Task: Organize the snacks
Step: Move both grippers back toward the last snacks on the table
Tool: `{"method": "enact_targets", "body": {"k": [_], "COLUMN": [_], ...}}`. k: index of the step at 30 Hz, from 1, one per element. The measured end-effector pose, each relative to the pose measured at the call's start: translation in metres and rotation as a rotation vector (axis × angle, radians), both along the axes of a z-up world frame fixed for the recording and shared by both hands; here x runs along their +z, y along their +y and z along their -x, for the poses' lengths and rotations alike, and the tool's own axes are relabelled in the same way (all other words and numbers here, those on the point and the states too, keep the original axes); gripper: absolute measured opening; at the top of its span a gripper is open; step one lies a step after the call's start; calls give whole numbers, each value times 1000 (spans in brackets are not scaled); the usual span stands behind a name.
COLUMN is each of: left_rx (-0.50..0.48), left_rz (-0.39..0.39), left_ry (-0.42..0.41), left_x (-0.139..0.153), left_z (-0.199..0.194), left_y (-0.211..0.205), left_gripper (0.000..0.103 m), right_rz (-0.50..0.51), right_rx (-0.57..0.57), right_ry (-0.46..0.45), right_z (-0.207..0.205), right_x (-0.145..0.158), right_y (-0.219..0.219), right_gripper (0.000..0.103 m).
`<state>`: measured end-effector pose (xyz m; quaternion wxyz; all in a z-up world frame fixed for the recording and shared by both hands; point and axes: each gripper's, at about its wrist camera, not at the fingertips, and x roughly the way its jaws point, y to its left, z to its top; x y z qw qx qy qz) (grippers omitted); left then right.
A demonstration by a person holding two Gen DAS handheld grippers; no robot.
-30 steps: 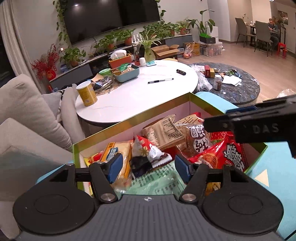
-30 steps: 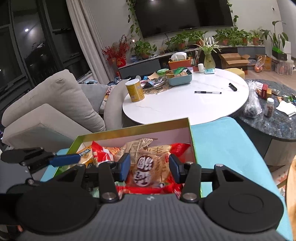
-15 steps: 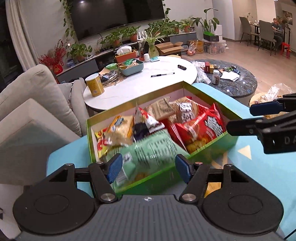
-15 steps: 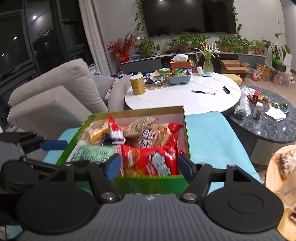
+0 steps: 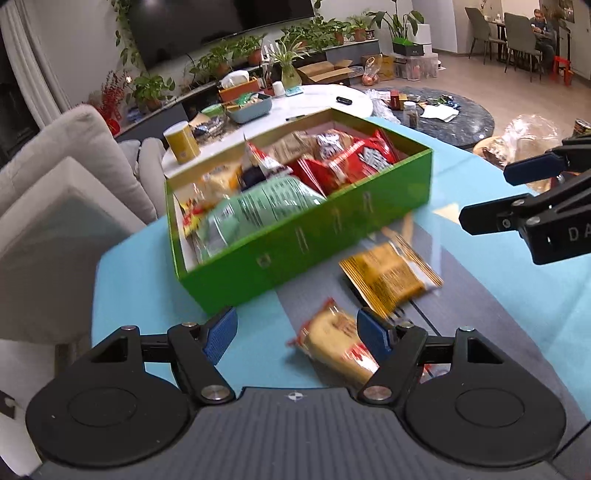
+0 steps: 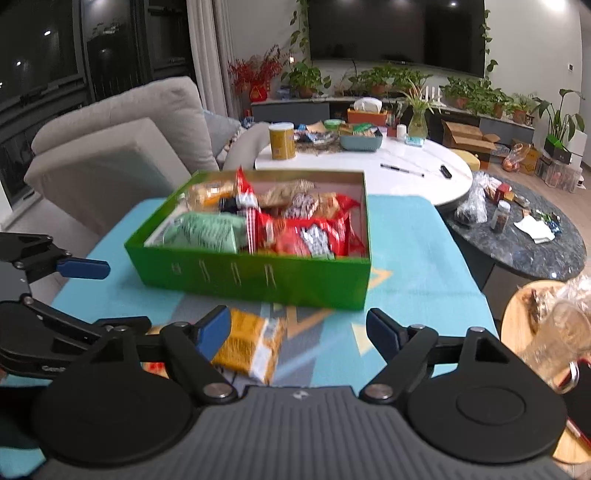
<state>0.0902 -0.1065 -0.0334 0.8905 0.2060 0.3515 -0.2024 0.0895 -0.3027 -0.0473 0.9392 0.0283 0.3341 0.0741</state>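
Two packets lie on the mat near the full green box: a red-and-yellow one between the opening, empty left gripper, an orange one beside the open, empty right gripper. Crinkly wrappers may slip when pinched, or slide off the crowded pile.

A dark wall-mounted television hangs above a row of potted plants, with a beige sofa beside night-black windows.

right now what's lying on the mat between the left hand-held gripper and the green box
Two loose snack packets: a yellow-and-red one right by the left hand-held gripper, whose jaws are opening, and an orange one nearer the green box. The left wrist view shows both.
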Motion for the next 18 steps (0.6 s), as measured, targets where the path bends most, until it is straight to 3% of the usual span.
{"method": "enact_targets", "body": {"k": [9,18], "left_rx": [-29,16], "left_rz": [55,86], "left_ry": [126,196], "left_x": [-21,-30], "left_z": [31,5], "left_y": [0,-26], "left_gripper": [69,69], "right_rz": [-11,-35], "right_rx": [2,-9], "right_ry": [53,64], "right_z": [23,31], "right_x": [-26,-37], "right_y": [-3,-12], "right_gripper": [87,89]}}
